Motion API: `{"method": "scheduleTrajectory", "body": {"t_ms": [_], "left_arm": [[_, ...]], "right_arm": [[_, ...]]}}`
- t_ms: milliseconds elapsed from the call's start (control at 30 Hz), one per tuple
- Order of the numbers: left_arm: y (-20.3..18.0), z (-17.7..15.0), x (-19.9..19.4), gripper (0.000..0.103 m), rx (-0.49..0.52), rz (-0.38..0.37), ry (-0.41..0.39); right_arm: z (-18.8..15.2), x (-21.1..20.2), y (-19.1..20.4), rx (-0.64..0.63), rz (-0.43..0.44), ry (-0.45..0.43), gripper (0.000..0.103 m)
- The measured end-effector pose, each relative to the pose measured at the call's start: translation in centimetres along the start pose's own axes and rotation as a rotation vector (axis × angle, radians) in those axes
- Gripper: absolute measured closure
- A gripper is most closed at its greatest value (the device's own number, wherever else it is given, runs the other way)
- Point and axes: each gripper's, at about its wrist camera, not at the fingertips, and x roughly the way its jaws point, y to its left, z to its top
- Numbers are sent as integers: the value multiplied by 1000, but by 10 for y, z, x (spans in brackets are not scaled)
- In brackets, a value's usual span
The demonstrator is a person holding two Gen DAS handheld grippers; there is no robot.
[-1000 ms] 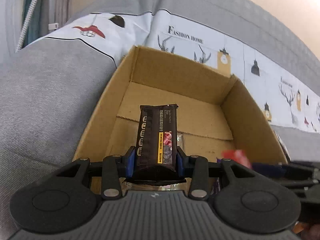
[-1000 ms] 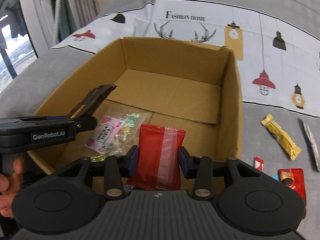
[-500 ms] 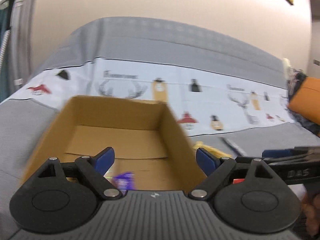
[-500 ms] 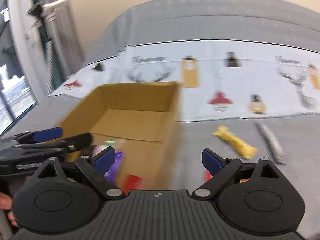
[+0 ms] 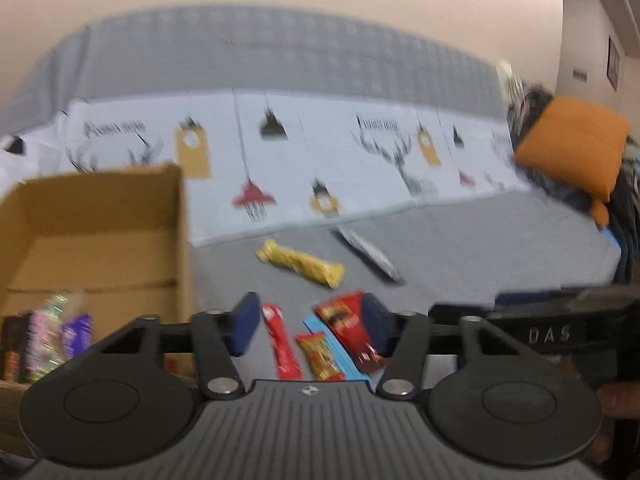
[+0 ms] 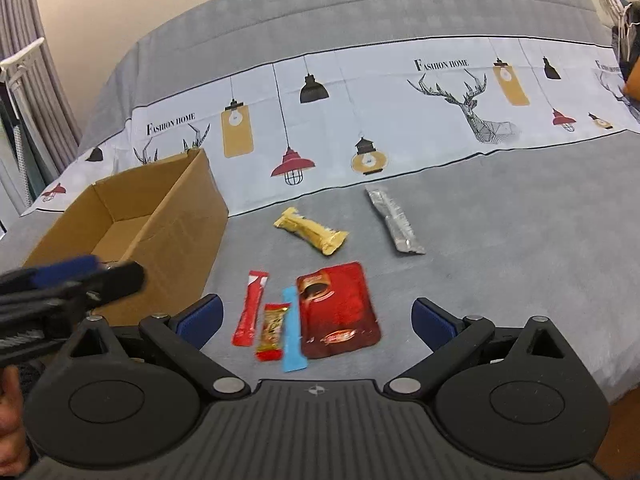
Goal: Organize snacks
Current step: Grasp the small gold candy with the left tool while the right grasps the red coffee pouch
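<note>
The cardboard box (image 6: 168, 216) stands on the grey bed at the left; it also shows in the left wrist view (image 5: 176, 216), with several snack packs (image 5: 52, 336) inside. Loose snacks lie to its right: a red stick (image 6: 251, 308), a small red-and-gold pack (image 6: 272, 332), a blue stick (image 6: 292, 330), a red pouch (image 6: 338, 312), a yellow bar (image 6: 310, 231) and a silver pack (image 6: 394, 220). My right gripper (image 6: 318, 318) is open and empty above the red pouch. My left gripper (image 5: 310, 328) is open and empty above the same cluster; it shows in the right wrist view (image 6: 80, 276).
A white printed sheet (image 6: 400, 100) covers the back of the bed. An orange cushion (image 5: 572, 148) lies at the far right. Curtains (image 6: 24, 80) hang at the left. The bed's front edge (image 6: 624, 376) drops off at the right.
Both grippers let go of their snacks in the box, the left a dark pack, the right a red pack. Both opened and swung right, from the box to the loose snacks.
</note>
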Motion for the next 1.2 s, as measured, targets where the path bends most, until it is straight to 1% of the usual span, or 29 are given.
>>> {"method": "scheduleTrajectory", "body": {"t_ms": [33,67,100,133,167,200,267,300,367,433,500,533,700,733,900,967,1133,1200], "left_arm": [[-5,-2,12,61,12,-8,33],[-8,-4,22,69,22,-12,59],[-12,-6,36,78,32,-11,86],[-14,-7,47,82,38,-9,107],[-16,-8,58,85,39,-6,128],[-16,-9,69,85,36,2,150],[-16,-11,91,85,31,22,189],[-15,-12,102,85,30,30,211],[-15,-17,118,85,27,38,257],[-13,-22,130,85,26,50,280],[-9,-24,135,85,26,55,266],[-8,-24,137,85,27,61,261],[6,-27,142,78,-10,68,268],[8,-28,143,78,-20,69,286],[14,-30,143,78,-44,64,279],[13,-32,142,78,-32,78,270],[11,-33,140,78,-9,84,258],[10,-32,140,78,-15,83,263]], "right_arm": [[1,4,-5,-2,-1,13,10],[2,8,-11,1,7,23,13],[2,12,-17,9,25,34,14],[2,17,-22,17,36,43,14],[3,22,-25,15,37,53,17],[2,30,-29,5,37,67,19],[1,47,-32,-9,37,105,29],[0,56,-34,-5,43,123,31],[-2,73,-35,-7,51,159,33],[-5,88,-32,-28,48,188,33],[-7,99,-28,-49,32,203,31],[-7,103,-27,-51,29,206,33],[-8,124,-28,-47,45,225,32],[-8,127,-25,-62,43,217,31],[-7,139,-21,-111,46,201,29],[-8,143,-17,-149,38,199,28],[-8,144,-16,-176,40,204,27],[-9,146,-11,-238,32,218,31]]}}
